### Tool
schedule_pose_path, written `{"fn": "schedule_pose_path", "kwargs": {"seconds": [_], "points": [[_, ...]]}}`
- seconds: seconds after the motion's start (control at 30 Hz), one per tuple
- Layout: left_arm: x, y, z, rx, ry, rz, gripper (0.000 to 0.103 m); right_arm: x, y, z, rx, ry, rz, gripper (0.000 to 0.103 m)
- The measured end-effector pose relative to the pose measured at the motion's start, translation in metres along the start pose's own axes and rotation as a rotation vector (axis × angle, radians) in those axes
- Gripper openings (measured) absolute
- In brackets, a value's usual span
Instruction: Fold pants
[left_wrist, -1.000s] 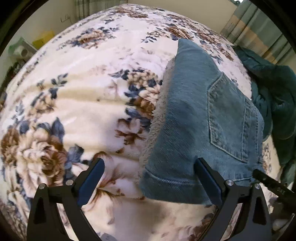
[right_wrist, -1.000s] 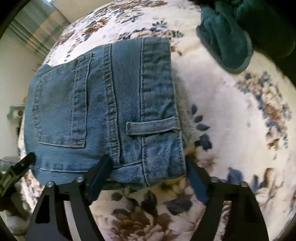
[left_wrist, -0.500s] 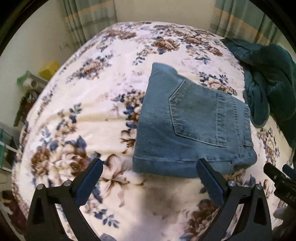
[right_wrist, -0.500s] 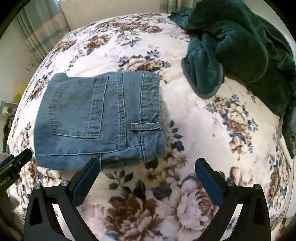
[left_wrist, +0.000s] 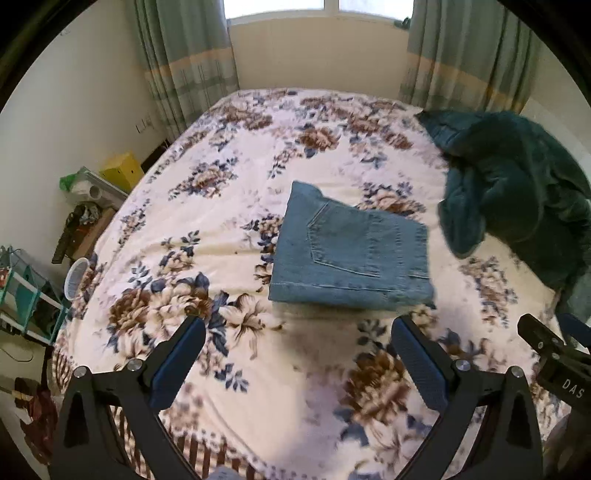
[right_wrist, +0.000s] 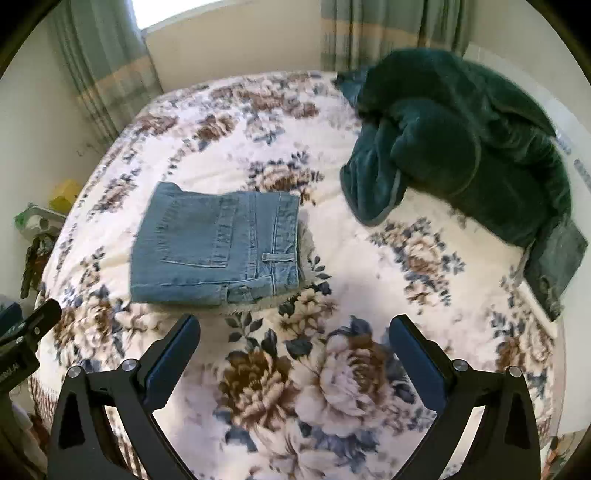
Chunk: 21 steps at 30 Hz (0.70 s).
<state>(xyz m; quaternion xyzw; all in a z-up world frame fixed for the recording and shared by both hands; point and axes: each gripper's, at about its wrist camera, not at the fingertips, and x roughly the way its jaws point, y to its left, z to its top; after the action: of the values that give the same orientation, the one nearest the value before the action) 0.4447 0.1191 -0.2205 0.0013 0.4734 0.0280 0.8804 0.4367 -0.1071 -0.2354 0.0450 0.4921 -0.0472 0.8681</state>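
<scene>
Both grippers have pulled up and back from the jeans, which a second ago filled each view and now lie small on the bed. Nearest, the left gripper (left_wrist: 297, 354) and right gripper (right_wrist: 293, 352) hang spread wide, holding nothing. Beyond them the jeans (left_wrist: 351, 254) rest as a neat folded stack on the floral blanket (left_wrist: 229, 206), well apart from the green robe (left_wrist: 517, 184) farther right. Denim this thick looks heavy, fairly stiff and grippy; any lift should pinch the near folded edge through all layers.
</scene>
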Motion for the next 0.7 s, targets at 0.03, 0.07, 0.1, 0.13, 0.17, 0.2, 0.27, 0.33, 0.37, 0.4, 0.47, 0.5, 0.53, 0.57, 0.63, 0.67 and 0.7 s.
{"fn": "schedule_pose_path", "kwargs": {"seconds": [0.03, 0.07, 0.1, 0.13, 0.17, 0.2, 0.27, 0.33, 0.37, 0.4, 0.47, 0.5, 0.53, 0.57, 0.63, 0.67, 0.7], "points": [[-0.015, -0.002, -0.003, 0.002, -0.01, 0.0, 0.103, -0.021, -0.003, -0.004, -0.005, -0.014, 0.008, 0.103], [-0.032, -0.004, -0.008, 0.005, -0.022, 0.004, 0.103, -0.04, -0.007, -0.008, -0.004, -0.025, 0.018, 0.103], [-0.05, -0.006, -0.012, 0.001, -0.033, 0.009, 0.103, -0.056, -0.009, -0.011, -0.005, -0.036, 0.022, 0.103], [-0.069, -0.006, -0.018, -0.004, -0.045, 0.011, 0.103, -0.074, -0.012, -0.015, -0.008, -0.05, 0.025, 0.103], [-0.085, -0.007, -0.022, -0.009, -0.056, 0.013, 0.103, -0.099, -0.016, -0.019, -0.015, -0.071, 0.031, 0.103], [-0.096, -0.006, -0.025, -0.014, -0.065, 0.013, 0.103, -0.118, -0.02, -0.023, -0.017, -0.086, 0.036, 0.103], [-0.132, -0.008, -0.035, -0.019, -0.085, 0.009, 0.103, -0.152, -0.024, -0.029, -0.026, -0.109, 0.043, 0.103], [-0.16, -0.01, -0.043, -0.021, -0.102, 0.011, 0.103, -0.191, -0.028, -0.036, -0.051, -0.138, 0.05, 0.103], [-0.175, -0.011, -0.047, -0.021, -0.109, 0.006, 0.103, -0.209, -0.028, -0.04, -0.062, -0.152, 0.054, 0.103], [-0.187, -0.012, -0.05, -0.018, -0.116, 0.003, 0.103, -0.229, -0.029, -0.044, -0.074, -0.165, 0.059, 0.103], [-0.211, -0.011, -0.054, -0.027, -0.127, 0.003, 0.103, -0.266, -0.03, -0.052, -0.088, -0.188, 0.062, 0.103], [-0.224, -0.011, -0.056, -0.03, -0.134, -0.001, 0.103, -0.28, -0.032, -0.055, -0.09, -0.198, 0.068, 0.103], [-0.234, -0.011, -0.058, -0.033, -0.144, -0.002, 0.103, -0.296, -0.032, -0.059, -0.092, -0.209, 0.069, 0.103], [-0.247, -0.01, -0.06, -0.036, -0.157, 0.0, 0.103, -0.313, -0.033, -0.064, -0.094, -0.223, 0.067, 0.103], [-0.27, -0.009, -0.064, -0.033, -0.18, -0.005, 0.103, -0.348, -0.035, -0.073, -0.089, -0.253, 0.068, 0.103], [-0.28, -0.009, -0.066, -0.033, -0.188, -0.012, 0.103, -0.36, -0.035, -0.075, -0.09, -0.263, 0.066, 0.103], [-0.289, -0.009, -0.069, -0.031, -0.197, -0.021, 0.103, -0.376, -0.035, -0.079, -0.09, -0.279, 0.06, 0.103]]}}
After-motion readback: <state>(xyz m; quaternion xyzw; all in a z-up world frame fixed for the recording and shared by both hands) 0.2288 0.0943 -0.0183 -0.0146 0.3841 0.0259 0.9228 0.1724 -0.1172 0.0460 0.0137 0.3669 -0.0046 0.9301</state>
